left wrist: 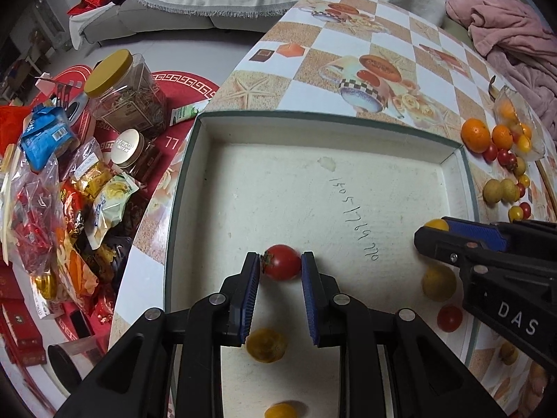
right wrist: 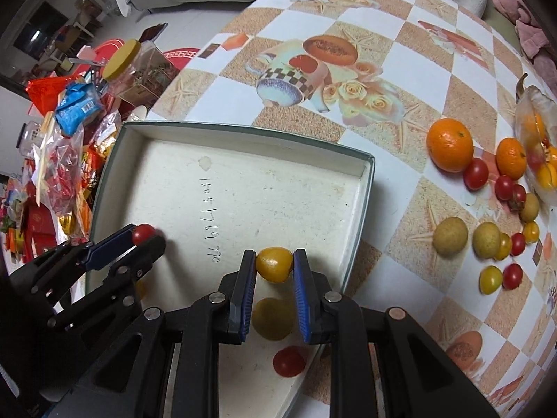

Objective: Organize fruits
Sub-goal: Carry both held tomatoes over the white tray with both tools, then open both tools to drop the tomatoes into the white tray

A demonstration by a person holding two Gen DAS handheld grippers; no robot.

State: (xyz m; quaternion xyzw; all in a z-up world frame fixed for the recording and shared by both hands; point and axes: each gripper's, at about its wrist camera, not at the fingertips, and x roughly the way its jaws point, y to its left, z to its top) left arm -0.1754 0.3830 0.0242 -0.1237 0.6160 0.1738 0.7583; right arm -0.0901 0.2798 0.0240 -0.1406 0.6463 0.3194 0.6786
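Note:
My left gripper [left wrist: 280, 267] is shut on a red cherry tomato [left wrist: 282, 262] and holds it over the white box [left wrist: 348, 132]. My right gripper [right wrist: 274, 264] is shut on a yellow cherry tomato [right wrist: 274, 264] over the box's right part [right wrist: 362, 188]. In the left wrist view the right gripper [left wrist: 423, 235] shows at the right with the yellow tomato [left wrist: 437, 224]. In the right wrist view the left gripper [right wrist: 146, 238] shows at the left with the red tomato [right wrist: 143, 233]. Several small fruits lie in the box: yellow ones [left wrist: 266, 345] [right wrist: 273, 318] and a red one [right wrist: 289, 360].
Loose fruit lies on the patterned table right of the box: oranges [right wrist: 449, 145], red tomatoes [right wrist: 476, 173], yellow-green round fruits [right wrist: 450, 236] and a clear bag of fruit [right wrist: 538, 153]. Snack bags [left wrist: 52, 216] and jars [left wrist: 127, 94] crowd the floor left of the table. A pink blanket [left wrist: 504, 28] lies at the far right.

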